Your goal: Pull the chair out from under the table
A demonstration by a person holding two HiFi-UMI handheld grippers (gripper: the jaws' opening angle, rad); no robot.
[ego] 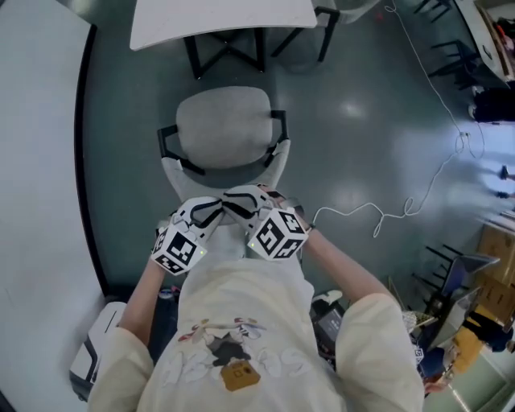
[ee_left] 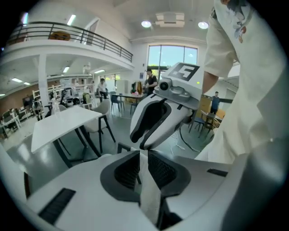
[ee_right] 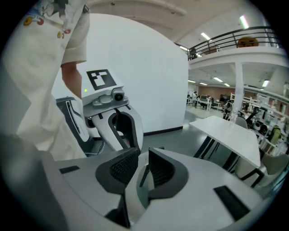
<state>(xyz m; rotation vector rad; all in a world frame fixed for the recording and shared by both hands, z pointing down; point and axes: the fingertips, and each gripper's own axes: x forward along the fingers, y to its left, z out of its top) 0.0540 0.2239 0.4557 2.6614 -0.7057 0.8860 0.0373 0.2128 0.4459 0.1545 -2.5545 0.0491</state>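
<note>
Head view: the chair (ego: 224, 129) stands with its gray seat clear of the white table (ego: 221, 20), which is at the top of the picture, so I judge that the pull is mostly done. The left gripper (ego: 208, 211) and the right gripper (ego: 245, 201) hang above the chair's white backrest (ego: 179, 173), near the person's chest, and their tips almost meet. A thin cable (ego: 378, 213) lies on the floor to the right, well apart from the chair.

Left gripper view: the left gripper (ee_left: 142, 169) has its 2 pads close, with only a narrow slit between them, and they pinch nothing that I can see. The right gripper (ee_left: 149, 124) is just in front of it.

Right gripper view: the right gripper (ee_right: 142, 169) has its jaws a little apart and empty; the floor shows in the gap.

If more distance is wanted, it is better to take the top of the backrest with both grippers, 1 on each side, and pull straight back. The grippers should also keep apart, so that they do not knock each other.
</note>
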